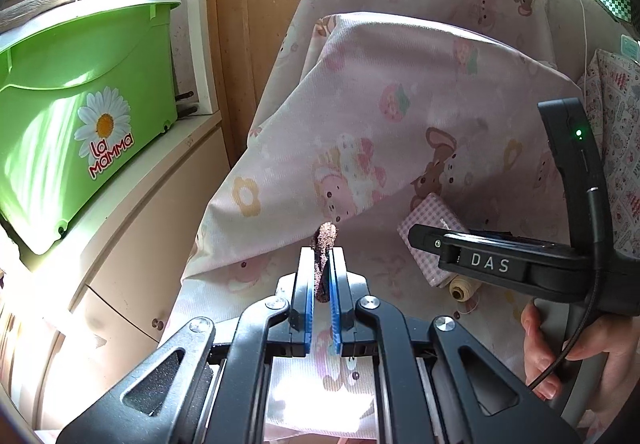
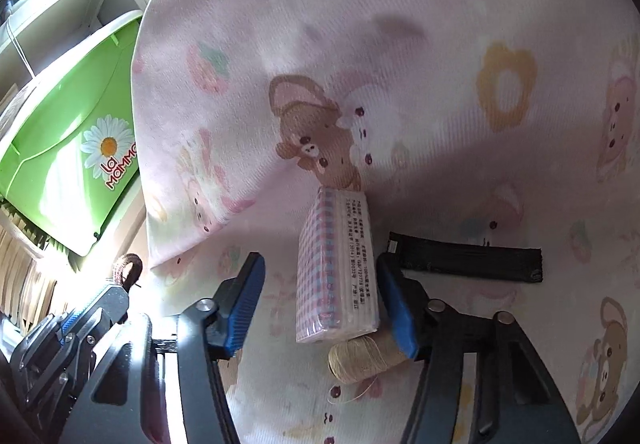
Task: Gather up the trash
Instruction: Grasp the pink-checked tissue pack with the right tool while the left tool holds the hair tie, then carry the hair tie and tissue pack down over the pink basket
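My left gripper point(image 1: 322, 264) is shut on a dark brown sparkly hair tie point(image 1: 323, 256), held above the pink cartoon bedsheet point(image 1: 360, 148). The hair tie also shows in the right wrist view point(image 2: 128, 269), in the left gripper at the lower left. My right gripper point(image 2: 320, 304) is open, its blue pads on either side of a pink checked tissue pack point(image 2: 336, 272) that lies on the sheet. The pack also shows in the left wrist view point(image 1: 430, 240), partly behind the right gripper body point(image 1: 500, 264). A spool of cream thread point(image 2: 364, 358) lies touching the pack's near end.
A green "La Mamma" tub point(image 1: 72, 104) sits on a cream cabinet point(image 1: 132, 244) to the left. A pillow point(image 1: 400, 92) leans at the back of the bed. A flat black strap point(image 2: 468, 258) lies on the sheet right of the pack.
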Demonstrator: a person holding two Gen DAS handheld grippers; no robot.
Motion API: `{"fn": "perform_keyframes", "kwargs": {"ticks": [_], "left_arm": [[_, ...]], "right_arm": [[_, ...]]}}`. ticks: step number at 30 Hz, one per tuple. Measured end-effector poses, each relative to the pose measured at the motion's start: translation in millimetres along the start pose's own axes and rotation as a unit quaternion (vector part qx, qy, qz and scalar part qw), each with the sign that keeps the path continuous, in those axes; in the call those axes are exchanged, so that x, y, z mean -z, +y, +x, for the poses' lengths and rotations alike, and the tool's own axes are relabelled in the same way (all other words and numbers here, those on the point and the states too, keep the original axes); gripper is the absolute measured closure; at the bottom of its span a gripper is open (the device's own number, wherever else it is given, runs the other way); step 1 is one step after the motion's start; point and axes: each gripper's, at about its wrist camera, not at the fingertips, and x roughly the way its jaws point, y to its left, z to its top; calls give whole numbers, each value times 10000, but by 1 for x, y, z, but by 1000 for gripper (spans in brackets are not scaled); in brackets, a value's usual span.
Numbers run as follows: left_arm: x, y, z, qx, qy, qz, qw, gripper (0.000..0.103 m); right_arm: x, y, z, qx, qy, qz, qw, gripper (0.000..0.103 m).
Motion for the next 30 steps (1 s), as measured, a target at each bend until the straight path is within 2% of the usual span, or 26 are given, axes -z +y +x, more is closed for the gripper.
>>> {"fn": "perform_keyframes", "kwargs": {"ticks": [1,3,6,11,19,25,30], "left_arm": [[0,0,0,-23,-13,30,10000,96],[0,-1,-1,-45,-40,57,10000,96],[0,-1,-2,-16,-52,32,10000,96],[0,-3,-6,112,-83,73,9999,96],[1,-13,-16,297,-110,227,9992,96],[1,-12,-32,584,-161,112,9981,96],[4,-13,-43,676,-164,188,9974,96]], "right_arm": [[2,1,2,-11,49,-10,10000,54],[4,6,2,33,67,-130,9999,70],[6,10,0,112,75,-270,9995,75],[1,16,-29,23,-302,-377,9988,76],[3,30,-92,167,-924,-814,9923,76],[18,18,-142,66,-1138,-728,9908,76],[32,0,-176,76,-1239,-545,9908,76]]}}
